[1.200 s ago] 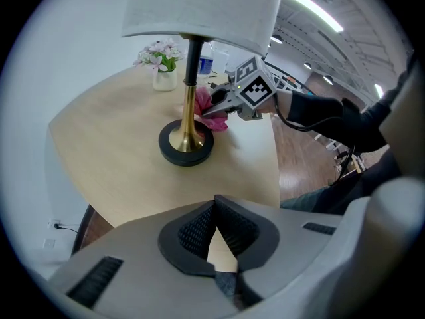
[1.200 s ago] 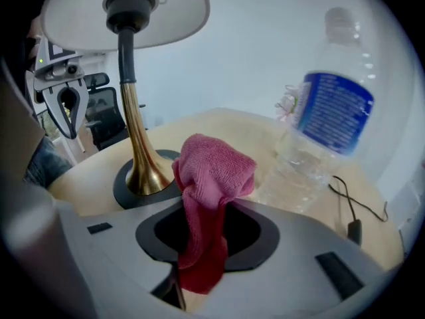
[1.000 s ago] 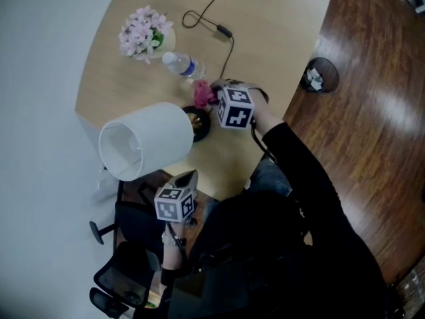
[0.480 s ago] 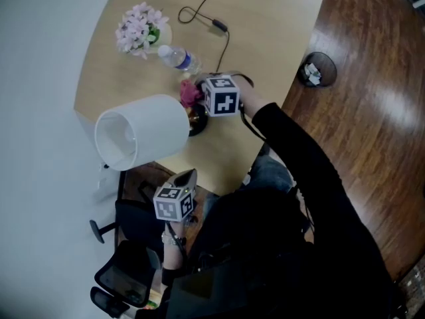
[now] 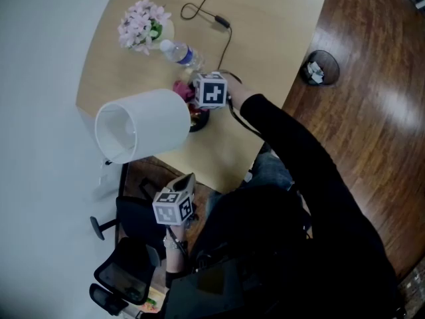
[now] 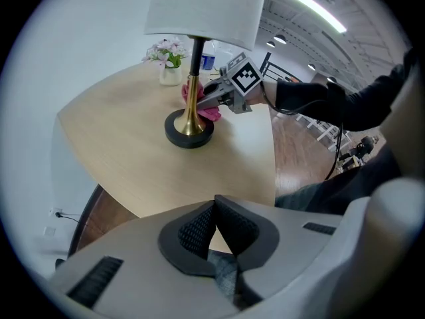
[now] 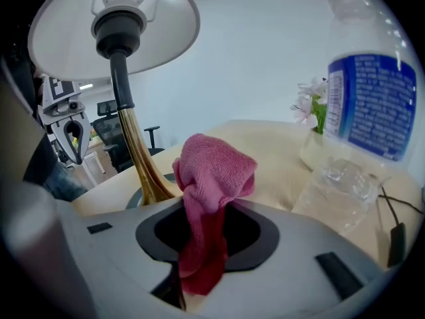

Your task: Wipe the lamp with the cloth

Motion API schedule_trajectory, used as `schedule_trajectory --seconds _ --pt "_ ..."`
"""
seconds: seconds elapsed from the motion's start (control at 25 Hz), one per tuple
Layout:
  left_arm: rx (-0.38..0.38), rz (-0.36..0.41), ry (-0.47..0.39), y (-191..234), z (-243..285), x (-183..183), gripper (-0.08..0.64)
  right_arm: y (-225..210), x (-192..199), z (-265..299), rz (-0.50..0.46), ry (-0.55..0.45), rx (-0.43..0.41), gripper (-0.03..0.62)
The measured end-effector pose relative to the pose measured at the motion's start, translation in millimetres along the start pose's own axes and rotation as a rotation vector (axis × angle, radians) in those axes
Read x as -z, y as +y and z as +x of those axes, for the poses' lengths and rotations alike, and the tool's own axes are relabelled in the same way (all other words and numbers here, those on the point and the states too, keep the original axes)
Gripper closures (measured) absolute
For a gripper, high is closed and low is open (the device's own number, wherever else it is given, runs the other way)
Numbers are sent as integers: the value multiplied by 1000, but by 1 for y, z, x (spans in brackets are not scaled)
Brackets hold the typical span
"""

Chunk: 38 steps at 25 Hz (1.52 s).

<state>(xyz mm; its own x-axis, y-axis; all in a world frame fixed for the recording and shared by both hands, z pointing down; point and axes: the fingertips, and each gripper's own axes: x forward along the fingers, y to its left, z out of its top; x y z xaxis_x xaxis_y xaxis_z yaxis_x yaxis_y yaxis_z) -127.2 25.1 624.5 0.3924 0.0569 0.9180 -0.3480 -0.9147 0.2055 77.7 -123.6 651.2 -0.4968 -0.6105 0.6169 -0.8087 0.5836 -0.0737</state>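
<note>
Moved: right tongs [image 5: 191, 93], clenched on cloth [image 7: 212, 178], slid toward 10 o'clock.
Bearing: we see upright lamp stem [image 7: 136, 151] at 9 o'clock of cloth.
Other: left tongs [image 6: 212, 234] clenched empty, farther.

Just beyond the jaws of the right gripper [image 7: 206, 234], the water bottle [image 7: 368, 105] is cut off at top, its label unreadable. The lower end of the cloth [image 7: 214, 171] vanishes between them.

Head view, lamp base [image 5: 199, 119] as centre: water bottle [image 5: 180, 54] at 12 o'clock, flower vase [image 5: 143, 26] at 11 and cord [image 5: 222, 23] at 1 crowd the tabletop [image 5: 279, 58]; shade [image 5: 143, 125] overhangs at 9; bare surface lies open at 2 o'clock.
</note>
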Motion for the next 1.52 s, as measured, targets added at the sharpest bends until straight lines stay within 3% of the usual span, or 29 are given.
schedule_trajectory --seconds 0.36,0.8,0.96,1.16,1.52 --pt "22 52 0 -10 2 -5 558 20 14 -12 73 0 50 472" --pt "61 169 56 -20 5 -4 558 42 32 -26 209 -12 221 474" --pt "101 195 52 -12 10 -1 558 56 40 -23 283 -5 268 474" --pt "152 285 36 4 6 -11 558 69 54 -22 390 43 380 474" --pt "224 346 -11 54 -11 -9 558 97 52 -12 522 73 534 474"
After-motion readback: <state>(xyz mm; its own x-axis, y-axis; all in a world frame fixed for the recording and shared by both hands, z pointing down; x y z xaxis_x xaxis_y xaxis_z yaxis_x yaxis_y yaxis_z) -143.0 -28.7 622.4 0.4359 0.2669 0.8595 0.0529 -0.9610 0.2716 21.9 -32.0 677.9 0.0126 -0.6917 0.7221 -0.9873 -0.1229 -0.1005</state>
